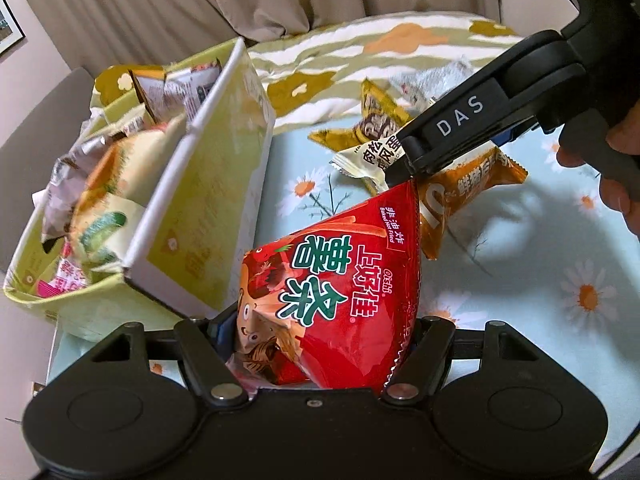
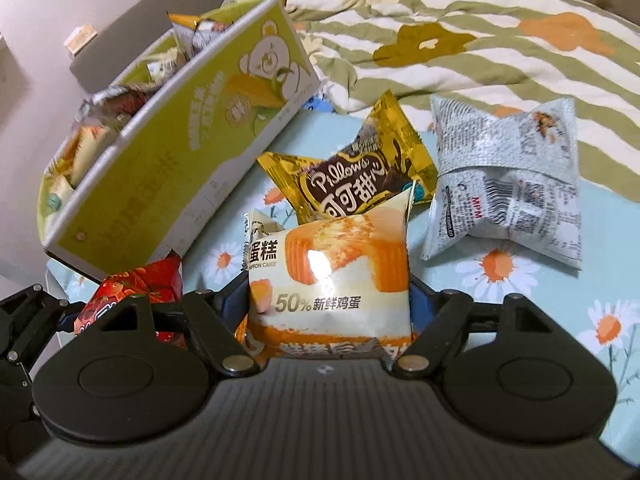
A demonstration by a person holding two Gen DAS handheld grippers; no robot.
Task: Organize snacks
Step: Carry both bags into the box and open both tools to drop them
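In the left wrist view my left gripper (image 1: 324, 320) is shut on a red Oishi snack bag (image 1: 336, 272), which stands on end between the fingers. The bag's top corner touches the tip of my right gripper (image 1: 404, 164), which reaches in from the upper right. In the right wrist view my right gripper (image 2: 330, 292) is shut on a white and orange chiffon cake packet (image 2: 332, 264) that fills the gap between the fingers. The red bag (image 2: 136, 292) and the left gripper (image 2: 24, 320) show at that view's lower left. The cake packet (image 1: 368, 160) sits at the right gripper's tip.
A green and white cardboard box (image 1: 208, 184) (image 2: 168, 168) holding several snack packets stands to the left. A gold Pillows packet (image 2: 360, 176), a grey print packet (image 2: 508, 184) and an orange packet (image 1: 472, 188) lie on the daisy sheet (image 2: 560, 300). A striped quilt (image 2: 480, 40) lies behind.
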